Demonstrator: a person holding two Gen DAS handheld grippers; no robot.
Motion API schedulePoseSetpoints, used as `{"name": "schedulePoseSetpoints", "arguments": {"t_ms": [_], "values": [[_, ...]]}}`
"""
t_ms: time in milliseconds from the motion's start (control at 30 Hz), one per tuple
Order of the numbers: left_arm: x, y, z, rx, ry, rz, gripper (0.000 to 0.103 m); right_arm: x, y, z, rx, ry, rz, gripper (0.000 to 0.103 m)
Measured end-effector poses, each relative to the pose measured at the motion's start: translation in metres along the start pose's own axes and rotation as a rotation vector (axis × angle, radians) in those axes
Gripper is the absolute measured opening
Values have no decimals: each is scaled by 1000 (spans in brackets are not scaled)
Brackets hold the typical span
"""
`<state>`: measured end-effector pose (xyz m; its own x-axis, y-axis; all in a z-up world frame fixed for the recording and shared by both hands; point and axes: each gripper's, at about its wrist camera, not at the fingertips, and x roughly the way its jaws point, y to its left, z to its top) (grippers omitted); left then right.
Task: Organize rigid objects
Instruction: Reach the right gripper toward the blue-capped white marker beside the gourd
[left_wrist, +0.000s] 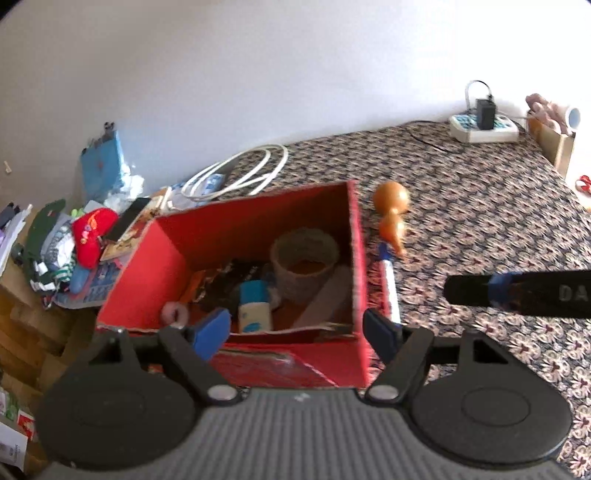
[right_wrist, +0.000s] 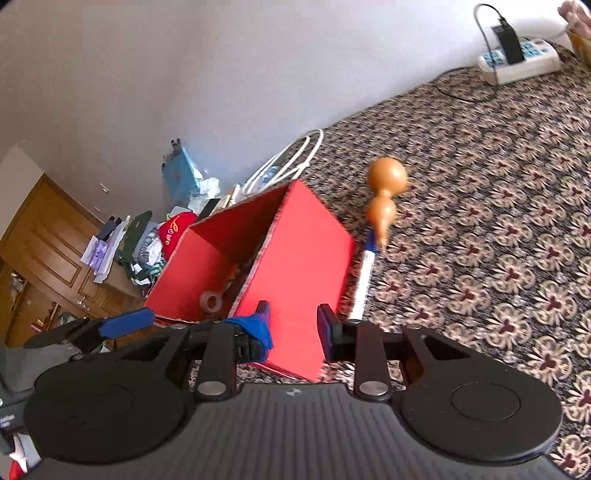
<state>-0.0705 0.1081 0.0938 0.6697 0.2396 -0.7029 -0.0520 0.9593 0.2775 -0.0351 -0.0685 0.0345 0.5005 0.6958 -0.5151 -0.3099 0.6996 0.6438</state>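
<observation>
A red cardboard box (left_wrist: 147, 273) stands open on the patterned cloth (left_wrist: 480, 206). Inside it lie a woven cup (left_wrist: 303, 258), a blue and white block (left_wrist: 253, 306), a pink ring (left_wrist: 175, 314) and a dark packet. My left gripper (left_wrist: 295, 328) hangs open over the box's near edge, with nothing between its pads. An orange gourd (left_wrist: 391, 214) and a white marker with a blue cap (left_wrist: 389, 284) lie just right of the box. My right gripper (right_wrist: 293, 325) is open in front of the box's outer side wall (right_wrist: 303, 258) and holds nothing. The gourd (right_wrist: 384, 195) and marker (right_wrist: 364, 280) lie ahead and to its right.
At the back right sits a white power strip (left_wrist: 484, 125) with a black charger plugged in. A coiled white cable (left_wrist: 240, 173) lies behind the box. Clothes, a red cap (left_wrist: 92, 232) and a blue bag (left_wrist: 103, 170) pile up to the left. A wooden cabinet (right_wrist: 48, 236) stands beyond.
</observation>
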Motion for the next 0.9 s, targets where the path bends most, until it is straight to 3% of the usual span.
{"name": "schedulePoseSetpoints", "arguments": {"t_ms": [433, 900], "values": [[3, -64, -5, 66, 41, -72, 73, -18, -47, -5, 65, 9, -16, 11], [48, -104, -16, 134, 139, -167, 74, -10, -89, -14, 163, 51, -89, 11]]}}
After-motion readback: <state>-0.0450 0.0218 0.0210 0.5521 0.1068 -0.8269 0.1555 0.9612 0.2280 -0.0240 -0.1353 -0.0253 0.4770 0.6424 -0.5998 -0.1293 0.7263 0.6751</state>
